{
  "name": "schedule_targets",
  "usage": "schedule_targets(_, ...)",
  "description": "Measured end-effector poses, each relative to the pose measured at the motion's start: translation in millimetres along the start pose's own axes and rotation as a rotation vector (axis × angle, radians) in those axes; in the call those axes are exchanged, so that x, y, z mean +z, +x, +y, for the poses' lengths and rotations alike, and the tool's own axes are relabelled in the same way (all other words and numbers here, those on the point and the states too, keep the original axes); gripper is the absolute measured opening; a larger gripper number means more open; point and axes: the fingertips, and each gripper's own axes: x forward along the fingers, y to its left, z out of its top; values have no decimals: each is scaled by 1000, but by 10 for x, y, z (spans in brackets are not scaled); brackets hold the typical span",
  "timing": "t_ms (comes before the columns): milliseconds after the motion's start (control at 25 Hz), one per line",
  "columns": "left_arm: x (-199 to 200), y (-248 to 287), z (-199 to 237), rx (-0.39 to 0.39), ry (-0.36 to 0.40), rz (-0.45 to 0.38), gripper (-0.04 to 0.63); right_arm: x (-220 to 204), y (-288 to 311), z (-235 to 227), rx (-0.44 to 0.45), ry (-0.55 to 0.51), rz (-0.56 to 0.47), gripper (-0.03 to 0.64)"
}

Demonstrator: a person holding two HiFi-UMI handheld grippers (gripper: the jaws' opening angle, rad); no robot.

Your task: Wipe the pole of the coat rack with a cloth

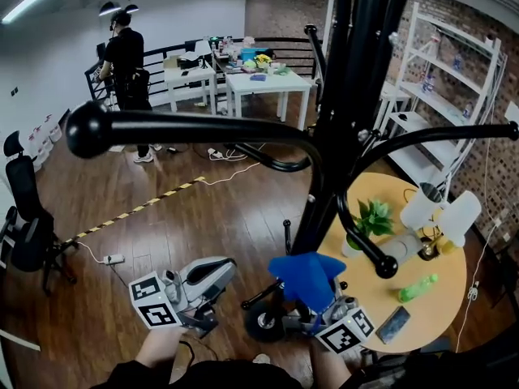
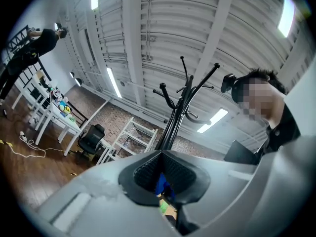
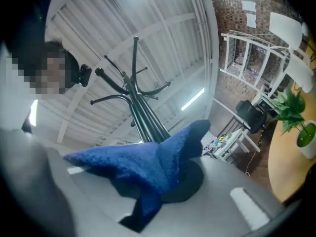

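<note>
The cloth [image 1: 306, 275] is soft, fluffy and light. It will fold and drag rather than slide, so judge it as something that needs firm pressure against the pole [image 1: 336, 136] to wipe at all. Your right claw [image 1: 312, 305] is closed on it and pinches it near the middle. That leaves two loose flaps standing up past the jaws, and those flaps are the part to lay on the metal. The hold looks good where it is; a grip nearer an edge would probably let the cloth pull free on a stroke.

The cloth sits low, close to the foot of the pole and on your side of it. In the right gripper view the pole [image 3: 143, 122] rises just behind the cloth [image 3: 148, 162]. I cannot tell whether they touch.

Your left claw [image 1: 231, 264] is closed on nothing and hangs left of the rack's base, apart from the cloth. The pole looks smooth, stiff and slim. The rack may rock if pushed hard, and the table [image 1: 422, 314] stands just beside it.
</note>
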Motion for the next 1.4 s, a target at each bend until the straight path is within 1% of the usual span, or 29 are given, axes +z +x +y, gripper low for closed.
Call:
schedule_targets(80,-32,16,-12,6,0,11,2,52,33,53,10,-15,4,29)
schedule_targets(200,-34,45,6,6,7,26,2,-20,-5,29,9,-1,17,29)
schedule_targets(360,-45,153,44,-35,0,42,2,-243,-81,-77,-39,-27,84,29)
schedule_targets(480,-63,149,83,-75,-17,60,2,-410,-169,-167,-112,-45,94,29)
schedule_targets(600,-84,41,142,-130,-48,83,2,-604,-288,-276,-223,-75,89,29)
schedule_targets(680,-110,-45,234,-188,-88,106,2,-812,-349,-339,-312,-102,92,29)
schedule_targets(800,-177,-151,430,-299,-148,167,2,-1242,-381,-399,-452,-150,120,29)
schedule_targets(920,-160,-285,500,-377,-186,211,2,-1414,-387,-393,-547,-162,98,29)
schedule_targets(1000,-118,-359,530,-420,-206,232,2,-1442,-393,-338,-581,-128,95,29)
schedule_targets(1080,-74,-410,563,-453,-223,243,2,-1503,-383,-174,-571,-84,127,29)
schedule_targets(1160,-33,-449,548,-484,-239,246,2,-1565,-365,41,-547,-73,187,29)
schedule_targets(1240,19,-496,538,-506,-250,247,2,-1620,-319,151,-551,-101,235,29)
schedule_targets(1280,46,-516,549,-509,-256,244,2,-1634,-294,128,-565,-115,240,29)
schedule_targets(1360,78,-532,565,-505,-271,228,2,-1601,-272,-64,-614,-147,219,29)
schedule_targets(1400,81,-529,559,-501,-277,219,2,-1549,-275,-203,-650,-185,205,29)
